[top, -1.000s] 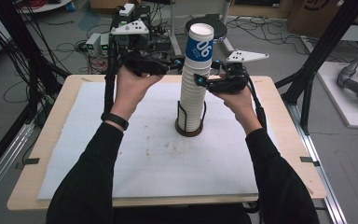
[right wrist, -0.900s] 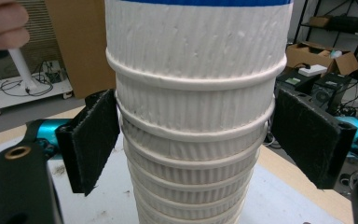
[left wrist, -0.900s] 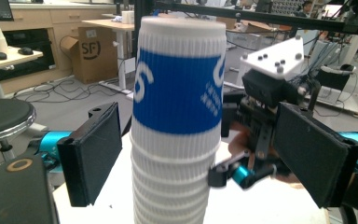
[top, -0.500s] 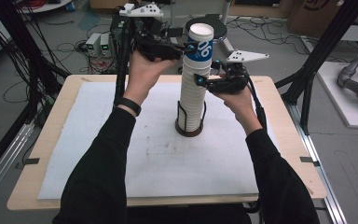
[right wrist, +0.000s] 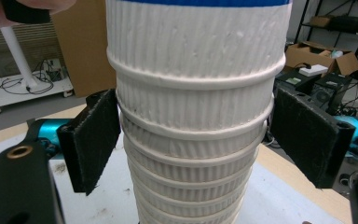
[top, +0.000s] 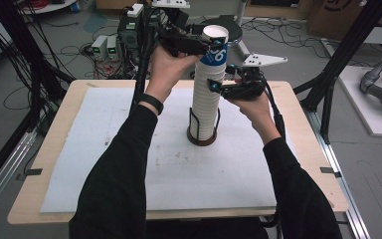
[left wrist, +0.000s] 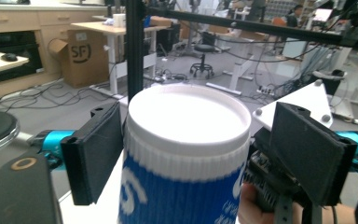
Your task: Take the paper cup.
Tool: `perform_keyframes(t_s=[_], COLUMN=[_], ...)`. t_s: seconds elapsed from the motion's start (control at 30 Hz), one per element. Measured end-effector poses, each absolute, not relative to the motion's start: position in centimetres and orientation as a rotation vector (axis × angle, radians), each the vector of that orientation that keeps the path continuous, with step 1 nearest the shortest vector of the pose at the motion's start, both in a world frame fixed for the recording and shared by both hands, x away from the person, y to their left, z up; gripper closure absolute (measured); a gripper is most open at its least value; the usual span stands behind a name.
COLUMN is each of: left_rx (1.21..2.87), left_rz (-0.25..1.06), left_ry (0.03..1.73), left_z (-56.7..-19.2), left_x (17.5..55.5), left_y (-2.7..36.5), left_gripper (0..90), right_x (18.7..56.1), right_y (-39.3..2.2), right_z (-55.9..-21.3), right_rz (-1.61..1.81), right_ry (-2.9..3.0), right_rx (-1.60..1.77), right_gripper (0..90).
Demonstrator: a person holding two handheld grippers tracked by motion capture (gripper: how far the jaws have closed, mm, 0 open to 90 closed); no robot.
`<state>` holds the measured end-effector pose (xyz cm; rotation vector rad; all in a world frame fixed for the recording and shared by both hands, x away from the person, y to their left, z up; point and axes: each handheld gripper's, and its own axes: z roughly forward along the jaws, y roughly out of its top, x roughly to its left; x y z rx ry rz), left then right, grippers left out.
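Your left gripper (top: 204, 42) sits at the top of the stack of cups (top: 206, 99), its jaws either side of the blue-sleeved top cup (left wrist: 186, 154) and just now closing in; the left pad touches the sleeve, but you cannot tell whether the right pad presses yet. Your right gripper (right wrist: 196, 140) brackets the white ribbed cups (right wrist: 193, 135) lower down, the left pad touching and the right pad just clear, so it is apart. The sleeve carries large white characters, cut off and unreadable; a cardboard box (left wrist: 77, 58) behind reads "SF". Your left forearm reaches up and forward, the right is held level. The stack stands upright in a wire holder (top: 202, 130) on the white mat (top: 129, 149) covering the wooden table (top: 35, 209), with cables on the lab floor.
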<state>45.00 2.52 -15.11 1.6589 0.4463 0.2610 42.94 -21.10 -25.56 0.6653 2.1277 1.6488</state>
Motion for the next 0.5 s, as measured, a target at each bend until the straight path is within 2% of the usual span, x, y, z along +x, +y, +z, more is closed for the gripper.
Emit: perform_keyframes(t_s=[0.3, 0.5], left_rx=[1.635, 1.635], left_rz=[0.249, 0.243], left_ry=[0.466, 0.472], left_z=[-15.28, -15.28], left_x=[45.63, 45.74], left_y=[2.37, 2.50], left_gripper=[28.8, 29.4], right_x=[42.92, 42.88], right_y=[-21.26, -21.31], right_z=[-25.52, -25.49], right_rz=[1.649, 1.644], right_ry=[2.133, 2.134], right_rx=[0.661, 0.661], right_gripper=[18.1, 18.9])
